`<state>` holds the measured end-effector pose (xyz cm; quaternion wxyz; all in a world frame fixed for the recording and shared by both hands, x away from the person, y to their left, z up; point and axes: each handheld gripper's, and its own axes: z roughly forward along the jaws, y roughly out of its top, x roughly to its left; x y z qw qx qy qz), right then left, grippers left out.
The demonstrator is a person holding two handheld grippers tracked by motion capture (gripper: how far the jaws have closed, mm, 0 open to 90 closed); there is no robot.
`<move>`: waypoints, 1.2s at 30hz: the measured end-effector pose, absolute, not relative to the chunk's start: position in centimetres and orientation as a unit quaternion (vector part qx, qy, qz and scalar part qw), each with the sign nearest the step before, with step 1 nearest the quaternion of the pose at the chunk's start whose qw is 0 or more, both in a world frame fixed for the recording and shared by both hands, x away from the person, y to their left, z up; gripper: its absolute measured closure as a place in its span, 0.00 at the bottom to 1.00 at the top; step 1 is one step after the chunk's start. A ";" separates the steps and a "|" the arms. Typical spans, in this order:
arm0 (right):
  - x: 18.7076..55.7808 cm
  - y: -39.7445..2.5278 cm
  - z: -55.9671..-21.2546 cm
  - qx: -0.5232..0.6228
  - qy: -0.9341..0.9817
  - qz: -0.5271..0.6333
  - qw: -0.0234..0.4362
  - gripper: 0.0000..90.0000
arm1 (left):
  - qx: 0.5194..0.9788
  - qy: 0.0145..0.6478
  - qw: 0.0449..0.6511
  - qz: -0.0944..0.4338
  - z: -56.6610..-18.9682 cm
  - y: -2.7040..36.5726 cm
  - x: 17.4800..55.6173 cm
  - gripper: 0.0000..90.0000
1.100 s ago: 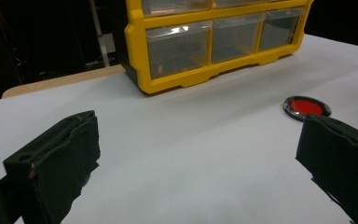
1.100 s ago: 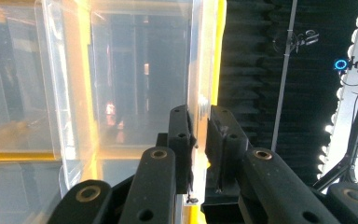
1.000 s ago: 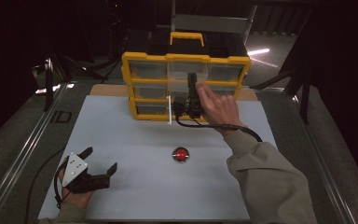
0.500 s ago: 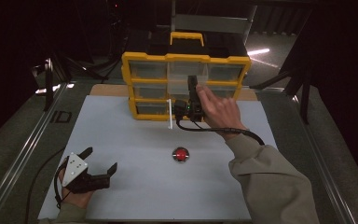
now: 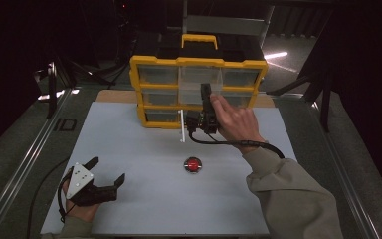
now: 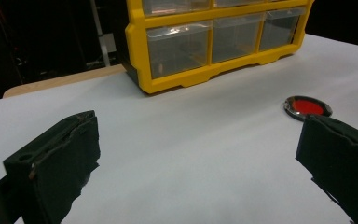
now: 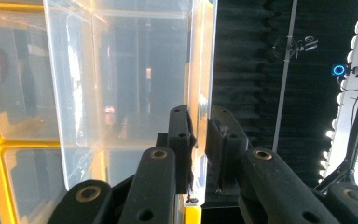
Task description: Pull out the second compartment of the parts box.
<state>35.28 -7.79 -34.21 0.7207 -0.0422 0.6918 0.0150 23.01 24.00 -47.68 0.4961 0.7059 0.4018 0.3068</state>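
Little has changed over the last second: the right hand has kept its place at the organizer's top row, perhaps with the clear drawer drawn a touch further out, and the left hand has not stirred.

Nearest the person, the left gripper (image 5: 104,175) rests on the white tabletop (image 5: 144,199) at its front left corner, its fingers (image 6: 58,163) spread wide with nothing between them. Just beyond it, near the middle of the sheet, lies a small round red disc with a metal rim (image 5: 193,165), apart from everything else.

Farther on, the right gripper (image 5: 206,94) reaches up to the yellow drawer organizer (image 5: 151,62), which stands at the back of the tabletop. In the right gripper view its fingers (image 7: 181,140) are clenched on the front wall of the clear plastic drawer (image 7: 121,88), one finger inside and one outside. That drawer sits in the middle of the top row, pulled partly out.

I judge the drawer light, stiff and rather slick, with thin walls that could crack if squeezed hard. The front lip is the sensible hold; a straight, level pull should keep it from binding in its slot, and the organizer itself may slide if tugged sharply.
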 end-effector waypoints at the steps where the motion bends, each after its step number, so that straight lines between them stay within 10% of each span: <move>1: 35.2 -7.8 -34.2 -0.041 0.692 0.017 0.721 0.89 | 0.706 0.402 0.496 0.307 -47.7 24.0 23.0 0.00; 22: 34.8 -7.9 -34.5 -0.046 0.695 0.012 0.718 0.87 | 0.707 0.401 0.494 0.307 -47.7 24.0 23.1 0.00; 36: 34.5 -7.8 -35.1 -0.031 0.693 0.043 0.719 0.50 | 0.707 0.403 0.494 0.306 -47.7 24.0 23.1 0.00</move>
